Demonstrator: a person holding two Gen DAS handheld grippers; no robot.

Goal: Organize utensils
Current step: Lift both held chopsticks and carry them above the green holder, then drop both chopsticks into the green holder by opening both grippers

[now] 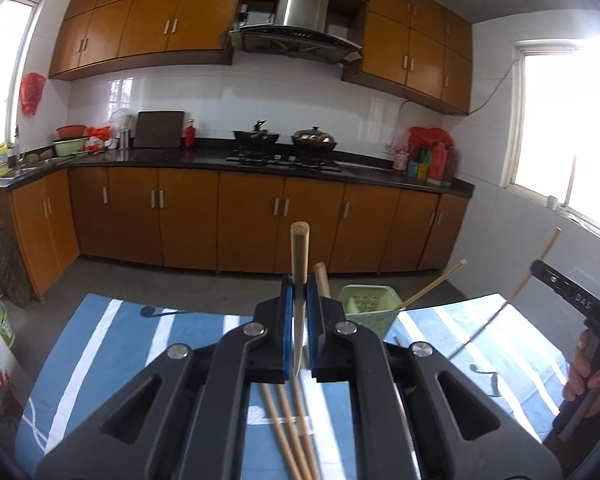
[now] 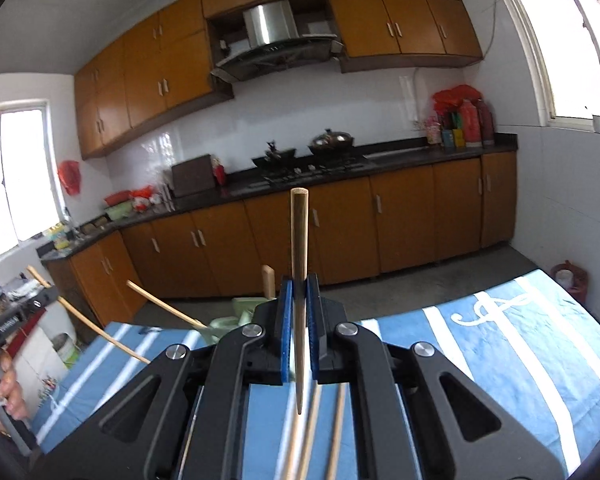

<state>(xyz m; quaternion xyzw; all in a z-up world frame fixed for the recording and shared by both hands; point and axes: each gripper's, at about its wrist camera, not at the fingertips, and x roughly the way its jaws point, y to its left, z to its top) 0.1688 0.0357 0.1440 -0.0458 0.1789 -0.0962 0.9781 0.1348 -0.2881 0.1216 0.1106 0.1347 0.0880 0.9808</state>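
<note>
My left gripper (image 1: 299, 286) is shut on a wooden chopstick (image 1: 300, 256) that stands upright between its blue pads, above the table. My right gripper (image 2: 299, 286) is shut on another chopstick (image 2: 299, 240), also upright. A pale green utensil holder (image 1: 370, 305) stands on the table just ahead and right of the left gripper, with a chopstick (image 1: 436, 282) leaning out of it; in the right wrist view the holder (image 2: 236, 316) is ahead and left. Several loose chopsticks (image 1: 288, 432) lie on the cloth under the grippers.
A blue and white striped cloth (image 1: 100, 344) covers the table. The right gripper's body and the hand holding it (image 1: 588, 364) show at the right edge. Beyond the table are a grey floor, orange cabinets (image 1: 252, 224) and a black counter with a stove.
</note>
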